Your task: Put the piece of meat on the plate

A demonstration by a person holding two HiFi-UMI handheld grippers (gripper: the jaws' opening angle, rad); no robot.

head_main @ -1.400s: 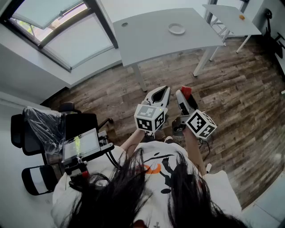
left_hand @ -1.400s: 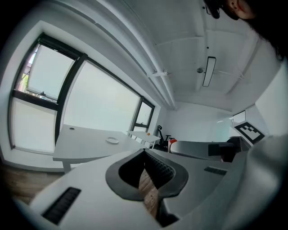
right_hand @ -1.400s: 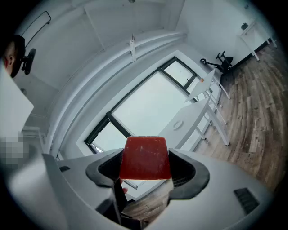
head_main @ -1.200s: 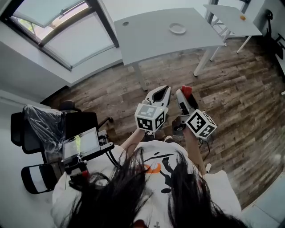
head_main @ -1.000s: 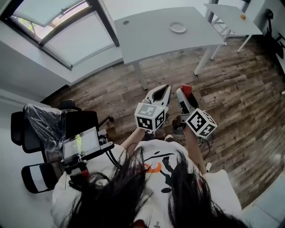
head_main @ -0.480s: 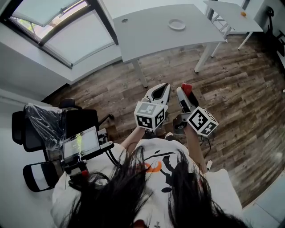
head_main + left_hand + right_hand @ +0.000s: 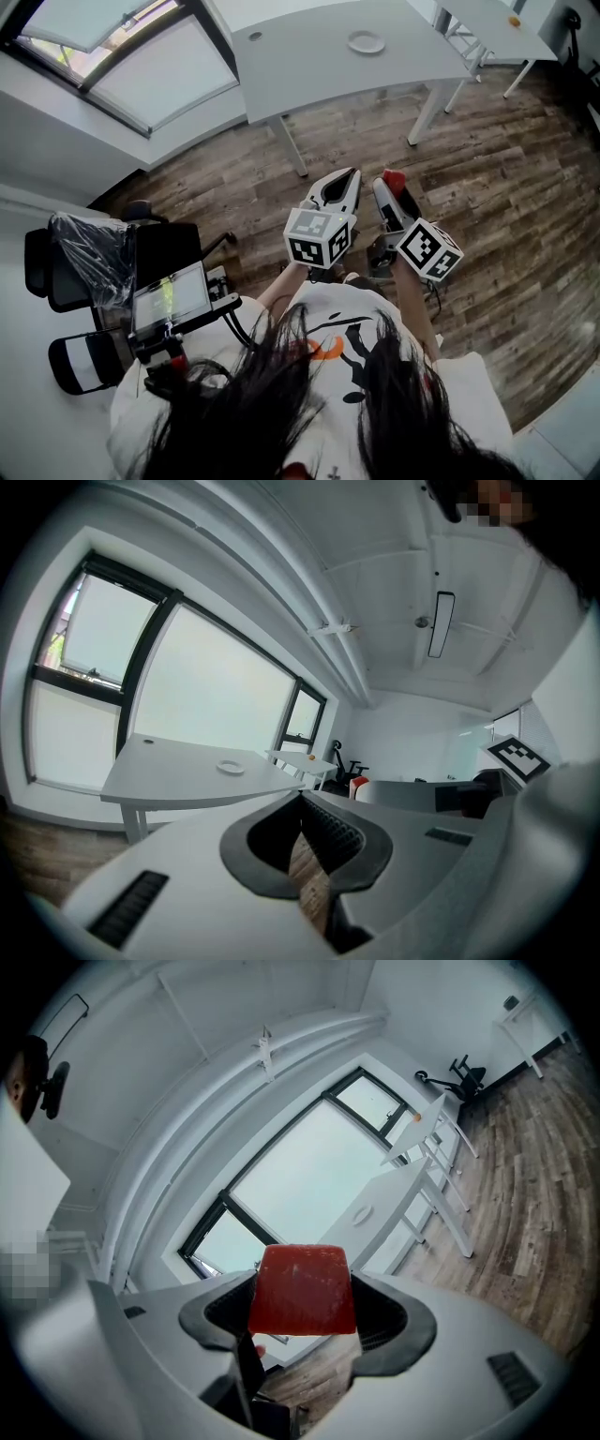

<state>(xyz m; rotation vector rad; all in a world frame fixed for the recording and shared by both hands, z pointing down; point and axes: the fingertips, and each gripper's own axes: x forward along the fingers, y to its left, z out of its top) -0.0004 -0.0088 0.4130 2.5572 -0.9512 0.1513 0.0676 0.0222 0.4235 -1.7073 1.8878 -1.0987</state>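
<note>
Since the earliest frame, the worktop (image 7: 319,75) and the plate (image 7: 366,41) have been displaced toward the top edge of the head view. Both grippers are now shown slightly higher in it. The white worktop stands on a wooden plank floor (image 7: 506,187), well ahead of the person. The left gripper (image 7: 339,180) is held with its jaws pressed together at the tips, with nothing between them. A cube (image 7: 317,236) printed with black-and-white square markers is carried on it. The right gripper (image 7: 302,1316) is held just beside it, its jaws pinching the piece of meat (image 7: 302,1290). The round white plate is located on the worktop, well apart from the meat. The meat is a red, smooth-faced block with squared edges, projecting above the jaws.
</note>
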